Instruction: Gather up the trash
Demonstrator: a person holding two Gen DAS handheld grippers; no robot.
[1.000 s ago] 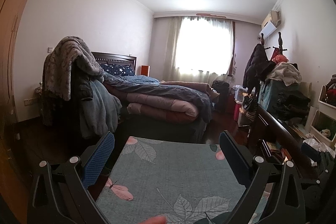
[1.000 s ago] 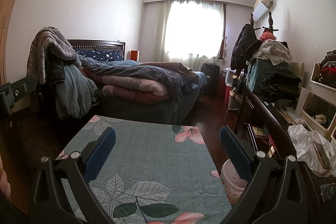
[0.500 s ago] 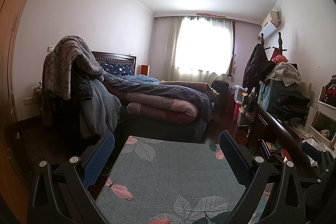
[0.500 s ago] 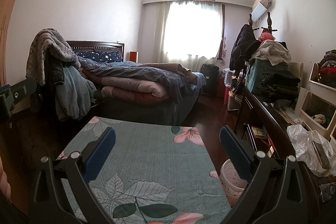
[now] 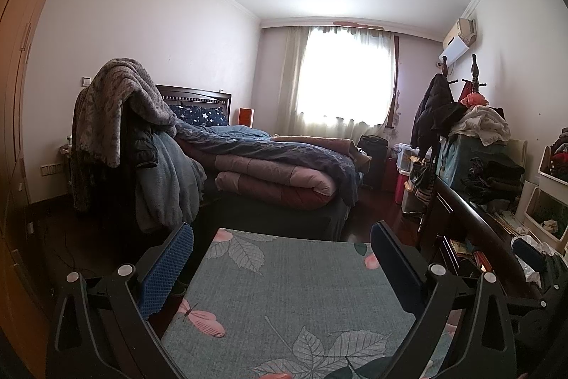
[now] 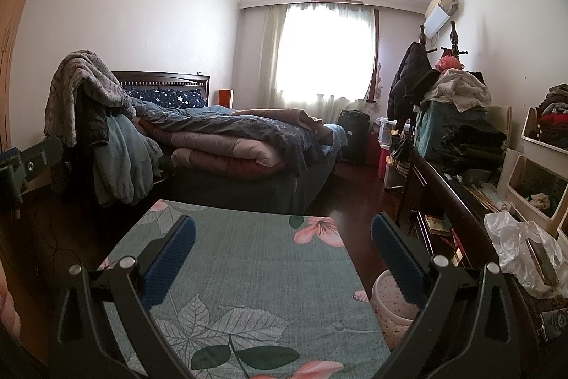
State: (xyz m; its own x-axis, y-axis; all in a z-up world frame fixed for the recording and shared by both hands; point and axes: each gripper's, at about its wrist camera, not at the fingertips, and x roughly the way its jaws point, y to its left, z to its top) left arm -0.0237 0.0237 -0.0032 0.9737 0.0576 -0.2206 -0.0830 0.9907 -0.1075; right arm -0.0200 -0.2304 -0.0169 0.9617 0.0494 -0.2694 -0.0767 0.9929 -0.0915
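While both grippers [image 5: 280, 249] [image 6: 282, 242] hover agape above the floral cloth [image 6: 248, 272], nothing seems held.

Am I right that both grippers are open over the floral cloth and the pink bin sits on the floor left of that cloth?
Not quite. The pink bin sits to the right of the floral cloth, partly behind a finger of the right gripper, as the right wrist view shows. The rest holds: that gripper and the left gripper are both open over the cloth.

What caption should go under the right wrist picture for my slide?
Open right gripper held over a floral-covered table beside a pink bin, facing a cluttered bedroom.
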